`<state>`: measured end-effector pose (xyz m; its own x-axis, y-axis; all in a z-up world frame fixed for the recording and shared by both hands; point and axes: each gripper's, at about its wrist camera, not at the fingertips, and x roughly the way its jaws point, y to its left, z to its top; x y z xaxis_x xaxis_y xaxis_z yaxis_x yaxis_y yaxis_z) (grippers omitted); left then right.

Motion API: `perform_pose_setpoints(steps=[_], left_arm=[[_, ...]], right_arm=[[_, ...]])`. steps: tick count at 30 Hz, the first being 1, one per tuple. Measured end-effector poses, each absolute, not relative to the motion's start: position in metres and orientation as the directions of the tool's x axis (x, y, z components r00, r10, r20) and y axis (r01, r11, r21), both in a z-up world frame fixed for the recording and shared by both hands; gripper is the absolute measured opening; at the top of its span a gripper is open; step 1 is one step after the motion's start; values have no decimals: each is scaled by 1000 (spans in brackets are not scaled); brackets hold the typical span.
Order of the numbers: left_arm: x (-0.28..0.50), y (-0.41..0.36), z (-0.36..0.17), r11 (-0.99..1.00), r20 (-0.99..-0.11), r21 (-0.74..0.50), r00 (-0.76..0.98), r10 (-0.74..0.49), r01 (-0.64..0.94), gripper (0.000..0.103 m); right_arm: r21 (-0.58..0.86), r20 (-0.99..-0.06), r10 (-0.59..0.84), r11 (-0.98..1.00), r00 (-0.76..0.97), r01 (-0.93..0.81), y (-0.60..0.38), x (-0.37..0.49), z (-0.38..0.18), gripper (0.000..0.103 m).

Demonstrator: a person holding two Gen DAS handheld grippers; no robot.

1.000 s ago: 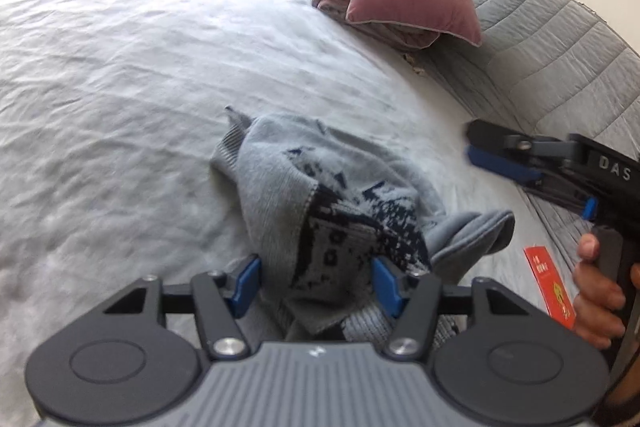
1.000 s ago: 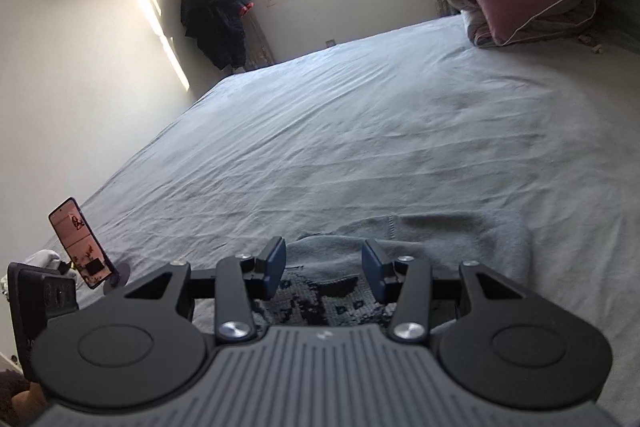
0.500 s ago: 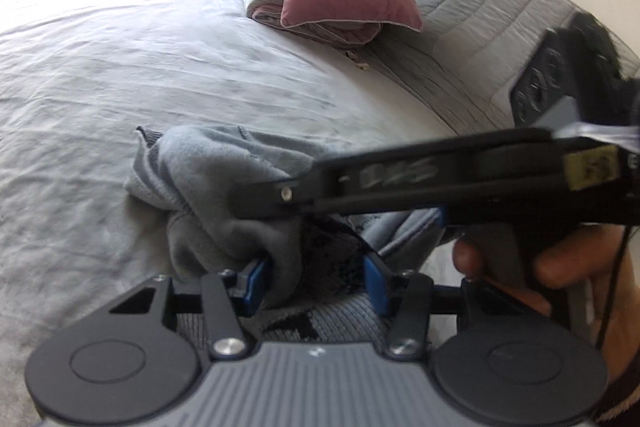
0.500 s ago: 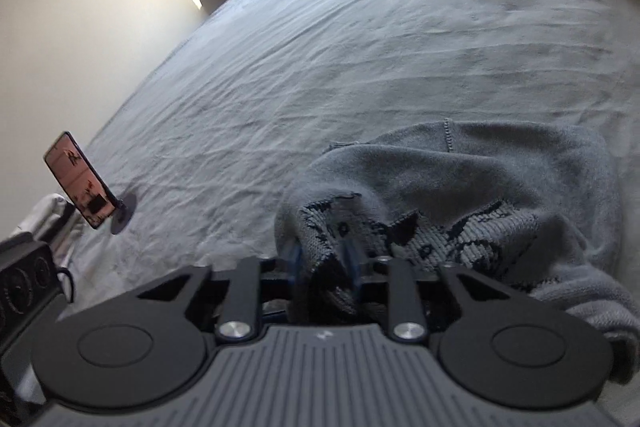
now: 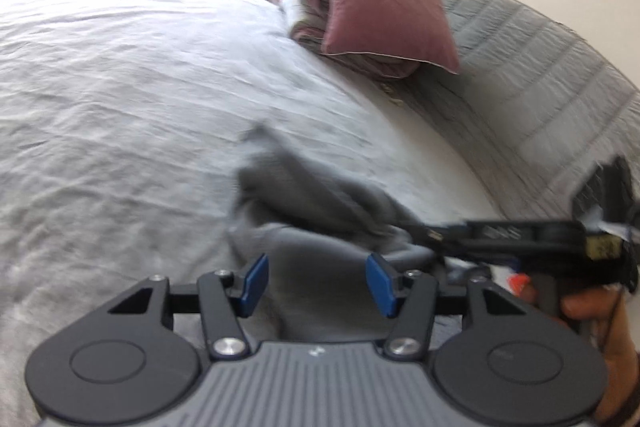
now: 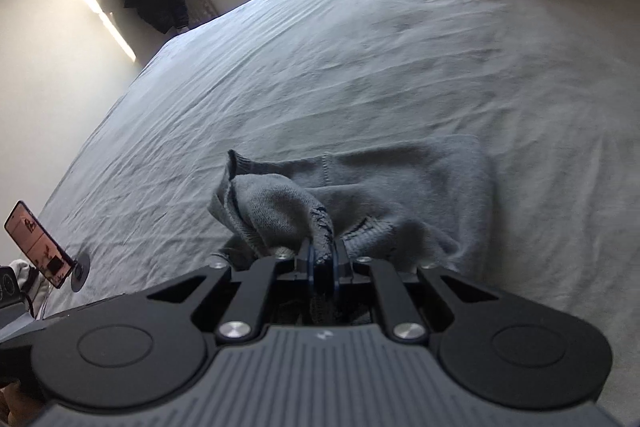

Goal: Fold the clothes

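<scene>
- The grey knitted sweater (image 6: 360, 195) lies crumpled on the bed (image 6: 360, 47), near the bed's near edge and well apart from the pink pillow (image 5: 384, 3) and rolled bedding at the headboard end.
- In the right wrist view its body spreads away to the right, while a bunched fold with a ribbed edge stands up just ahead of the tool.
- The right gripper (image 6: 322, 261) has just been closing; its blue pads are now pinched tight on that raised fold, a dark patterned bit of knit caught between them.
- The left gripper (image 5: 316, 281) stands about half open. Grey cloth lies between its blue pads, but neither pad presses on it, so it holds nothing.
- In the blurred left wrist view the right gripper reaches across from the right, gripping cloth just beyond the left one's tips.
- Judgement: the right hand has the only grip, so spreading the sweater flat likely needs the left to close on cloth directly before it.
- A phone on a stand (image 6: 38, 245) sits by the bed's left edge.
</scene>
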<state>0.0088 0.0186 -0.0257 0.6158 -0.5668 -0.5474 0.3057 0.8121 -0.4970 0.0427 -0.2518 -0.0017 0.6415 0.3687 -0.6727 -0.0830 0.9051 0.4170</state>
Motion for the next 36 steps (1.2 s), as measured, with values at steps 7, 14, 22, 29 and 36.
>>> perform_pose_setpoints(steps=[7,14,22,29,36], left_arm=[[32,11,-42,824,-590,-511,598,-543,244,56],[55,9,-64,752,-579,-647,560,-592,127,55],[54,13,-62,720,-525,-690,635,-567,73,6],[29,33,-21,767,-433,-631,769,-470,114,4],[-1,69,18,840,-376,-525,847,-375,139,4]], right_arm=[[415,-714,308,910,628,25,-288,33,-14,9],[397,-735,280,916,617,56,-299,23,-21,8],[404,-726,309,915,614,17,-289,21,-19,8],[480,-686,398,877,609,-32,-275,27,-10,8],[539,-653,507,833,562,-125,-240,35,-10,8]])
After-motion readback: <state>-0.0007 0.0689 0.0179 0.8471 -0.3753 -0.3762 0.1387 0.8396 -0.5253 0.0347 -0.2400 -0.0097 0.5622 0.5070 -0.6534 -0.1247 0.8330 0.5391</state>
